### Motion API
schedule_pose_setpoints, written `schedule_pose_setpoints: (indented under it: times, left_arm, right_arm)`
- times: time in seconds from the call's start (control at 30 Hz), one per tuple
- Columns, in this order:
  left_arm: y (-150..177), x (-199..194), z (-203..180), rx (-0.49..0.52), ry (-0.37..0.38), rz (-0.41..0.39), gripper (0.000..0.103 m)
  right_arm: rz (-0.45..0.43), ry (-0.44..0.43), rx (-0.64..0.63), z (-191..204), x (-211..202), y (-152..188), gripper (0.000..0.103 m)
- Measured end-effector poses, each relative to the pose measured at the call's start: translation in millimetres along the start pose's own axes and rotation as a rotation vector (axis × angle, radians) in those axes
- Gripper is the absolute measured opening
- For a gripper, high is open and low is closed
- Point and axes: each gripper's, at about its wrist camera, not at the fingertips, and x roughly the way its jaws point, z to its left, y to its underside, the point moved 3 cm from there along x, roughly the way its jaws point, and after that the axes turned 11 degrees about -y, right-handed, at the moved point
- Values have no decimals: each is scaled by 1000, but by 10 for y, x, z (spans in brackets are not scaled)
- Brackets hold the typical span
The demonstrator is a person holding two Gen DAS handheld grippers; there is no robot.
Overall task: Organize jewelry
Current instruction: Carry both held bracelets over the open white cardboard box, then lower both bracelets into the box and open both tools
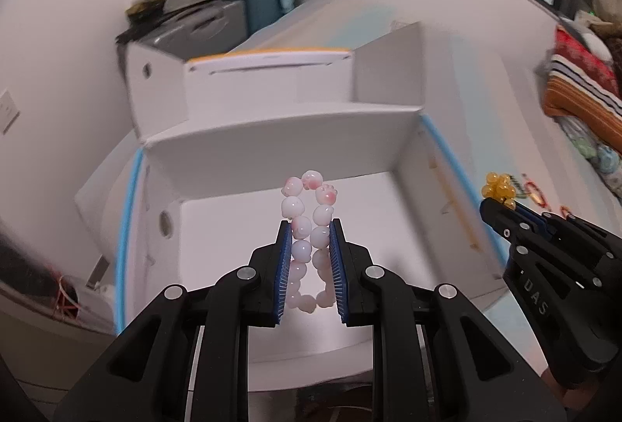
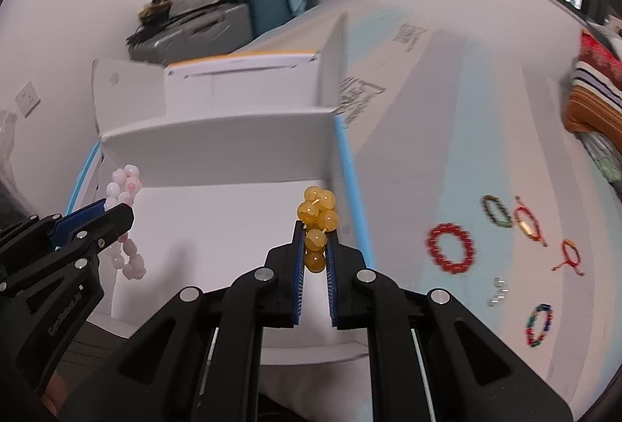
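Above the white box [image 1: 280,146], pink bracelet [image 1: 309,227] pinched between left gripper [image 1: 311,227] pads.

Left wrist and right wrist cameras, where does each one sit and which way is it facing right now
Left wrist: on the left gripper, looking down along its fingers at the pink bracelet it holds above the open white box; the right gripper shows at right.
Right wrist: on the right gripper, clamped on the yellow bracelet near the box's blue-edged right wall; the left gripper shows at left.
Shared: box, both bracelets, both grippers.
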Motion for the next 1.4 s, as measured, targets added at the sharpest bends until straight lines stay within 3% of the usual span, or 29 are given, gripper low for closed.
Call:
schedule_pose_setpoints:
  times: [0.23, 0.73, 1.1, 1.23, 1.3, 1.37, 1.4]
  left_arm:
    - [162, 375, 268, -38, -54, 86, 19]
    - [313, 729, 406, -23, -81, 226, 19]
    - [321, 866, 396, -19, -81, 260, 19]
    - [336, 911, 409, -33, -85, 272, 22]
    - [333, 896, 420, -33, -87, 269, 23]
    - [319, 868, 439, -36, -88, 261, 33]
    - [311, 845, 461, -41, -91, 254, 36]
  right_arm:
    - [72, -12, -35, 263, 330, 74, 9]
    - [278, -24, 16, 213, 905, 220, 9]
    - [322, -29, 22, 227, 1040, 304, 9]
    - [320, -35, 19, 268, 1060, 311, 15]
    - [303, -37, 15, 285, 1037, 312, 24]
    - [274, -33, 1, 312, 973, 288, 41]
    - [253, -32, -8, 333, 918, 271, 44]
